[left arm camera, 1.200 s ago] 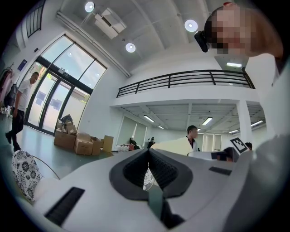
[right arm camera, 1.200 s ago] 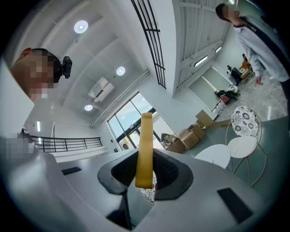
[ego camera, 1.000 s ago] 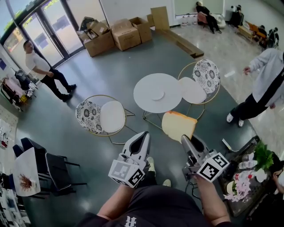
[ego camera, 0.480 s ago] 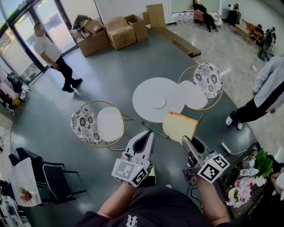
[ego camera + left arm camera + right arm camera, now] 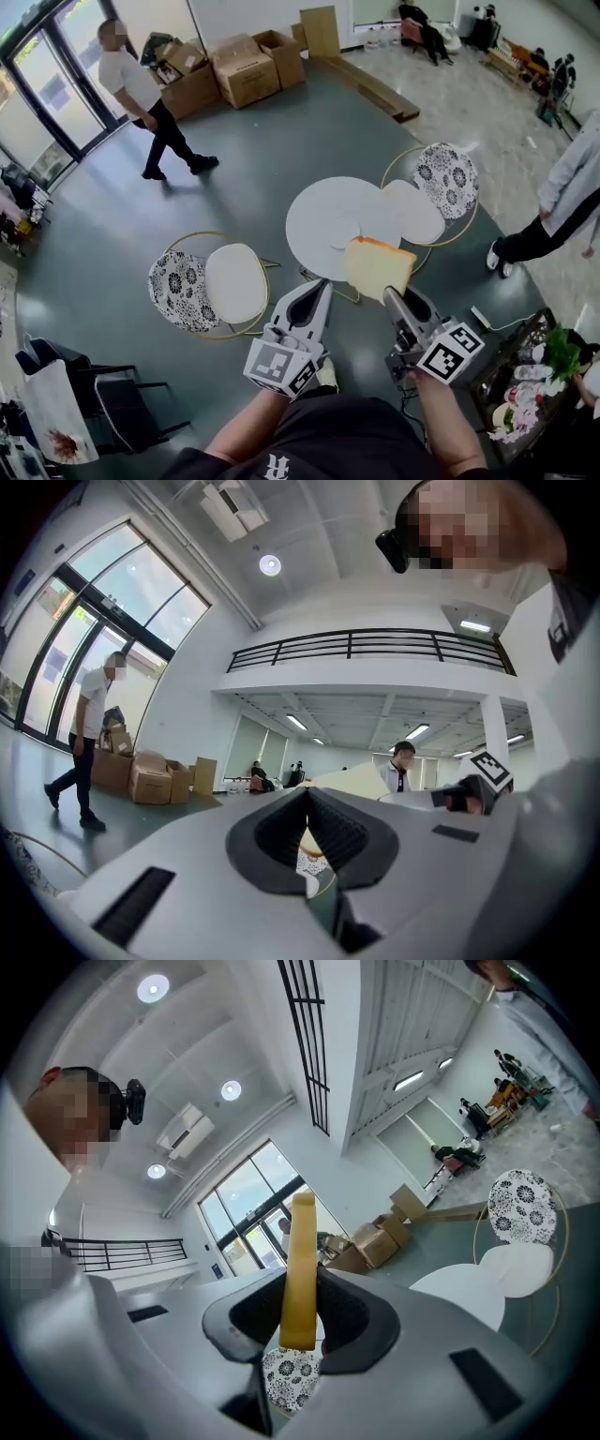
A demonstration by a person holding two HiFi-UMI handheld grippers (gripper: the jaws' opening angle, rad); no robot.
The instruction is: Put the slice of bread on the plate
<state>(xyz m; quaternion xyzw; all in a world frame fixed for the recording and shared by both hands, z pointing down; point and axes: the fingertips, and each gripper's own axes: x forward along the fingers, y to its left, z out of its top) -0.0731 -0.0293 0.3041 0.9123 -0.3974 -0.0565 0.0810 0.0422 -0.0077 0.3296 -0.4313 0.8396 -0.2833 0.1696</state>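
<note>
Head view: we have brought the slice of bread (image 5: pixel 378 267), held by the right gripper (image 5: pixel 391 296), closer, and it now overlaps the tabletop (image 5: pixel 314 220) beside the plate (image 5: pixel 343 233). Left gripper view: the left gripper (image 5: pixel 307 808) has its jaws clenched on nothing. Right gripper view: our jaws grasp the slice edge-on.

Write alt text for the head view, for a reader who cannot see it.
Seen from above, the right tool grips a slice of bread upright in front of a round white table that bears a small white plate. The left tool is beside it, shut and empty, above a grey floor.
</note>
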